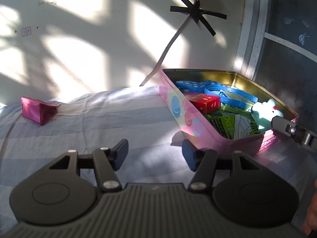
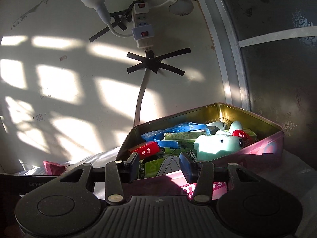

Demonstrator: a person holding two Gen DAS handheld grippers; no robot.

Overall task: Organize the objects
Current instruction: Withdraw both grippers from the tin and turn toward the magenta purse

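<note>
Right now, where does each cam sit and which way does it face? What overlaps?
Left wrist: on the left gripper, angled down across the striped bedsheet; pink tin to its right, pink pouch far left. Own fingers show, nothing between them.
Right wrist: on the right gripper, at the tin's near wall, facing its contents and the wall. Own fingers show, nothing between them.
Shared: tin, plush toy, red box, pouch, taped cable.

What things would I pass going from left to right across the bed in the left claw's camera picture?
Pink pouch → left claw, open with nothing in it → pink tin → red box → pale blue plush toy → tip of the right claw.
</note>
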